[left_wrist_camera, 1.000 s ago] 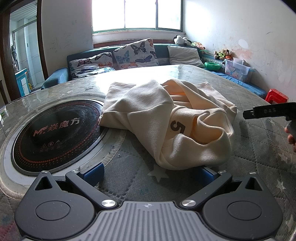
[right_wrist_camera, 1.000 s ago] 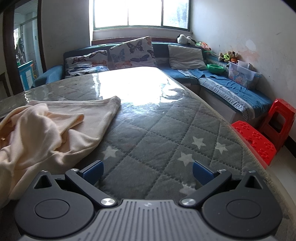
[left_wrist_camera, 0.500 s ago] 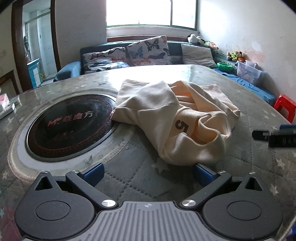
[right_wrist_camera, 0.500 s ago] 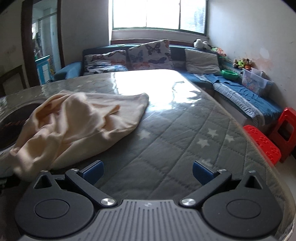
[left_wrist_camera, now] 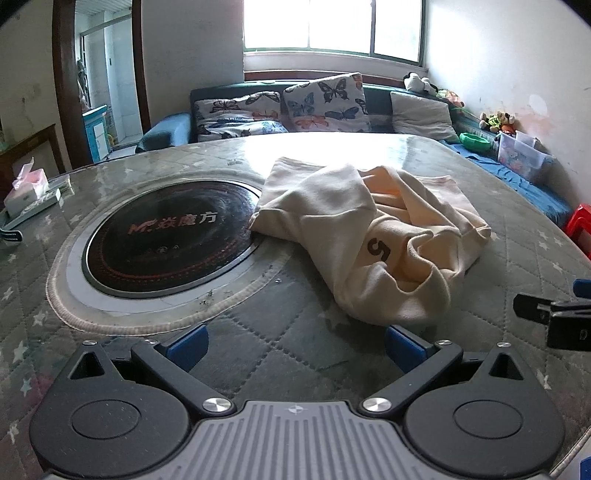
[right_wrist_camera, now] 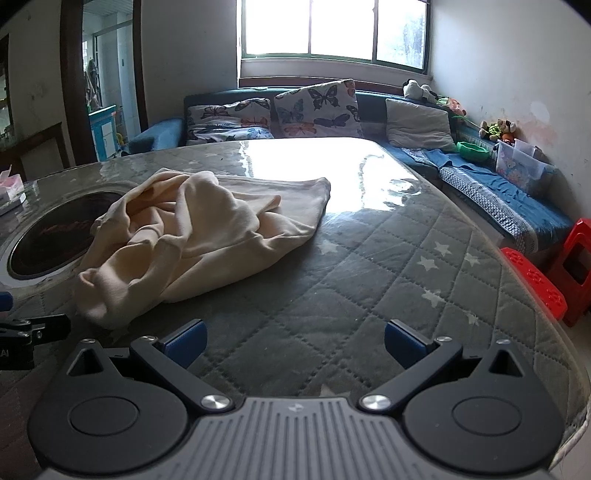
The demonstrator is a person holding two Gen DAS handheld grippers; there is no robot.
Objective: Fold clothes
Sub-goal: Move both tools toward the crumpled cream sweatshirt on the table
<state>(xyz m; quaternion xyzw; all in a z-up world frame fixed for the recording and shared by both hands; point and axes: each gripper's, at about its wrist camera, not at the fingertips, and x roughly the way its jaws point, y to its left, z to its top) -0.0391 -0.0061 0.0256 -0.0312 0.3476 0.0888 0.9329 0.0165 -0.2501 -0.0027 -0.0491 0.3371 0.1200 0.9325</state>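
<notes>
**Crumpled cream garment on a quilted table, both grippers spread and empty**

Daylight from a wide window (left_wrist_camera: 332, 26) falls on a large table (right_wrist_camera: 369, 266) covered with grey quilted cloth sewn in diamonds and dotted with pale stars, under a glossy clear sheet that glares white at its far end. Set into the table is a round black cooktop (left_wrist_camera: 170, 236) with a metal ring and red lettering. Behind it runs a blue sofa (right_wrist_camera: 498, 199) with butterfly cushions (left_wrist_camera: 325, 101); red plastic stools (right_wrist_camera: 569, 269) stand at the right.

A cream garment (left_wrist_camera: 373, 236) of soft, thick knit lies in a loose heap on the table. Its long axis runs from the far left, where a flat edge overlaps the cooktop rim, to the near right, where a bunched end with a dark "5" (left_wrist_camera: 378, 251) points toward the left gripper. Deep folds show a warmer peach inside. In the right wrist view the same garment (right_wrist_camera: 207, 236) stretches from its near-left bunched end to a flatter hem at the far right.

The left gripper (left_wrist_camera: 295, 345) is held low and level over the table, its blue-tipped fingers (left_wrist_camera: 186, 343) spread wide, gripping nothing; the right-hand tip sits just beside the garment's near end. The right gripper (right_wrist_camera: 293, 343) has the same level pose, fingers (right_wrist_camera: 402, 341) apart and empty over bare quilt, the garment to its left.
</notes>
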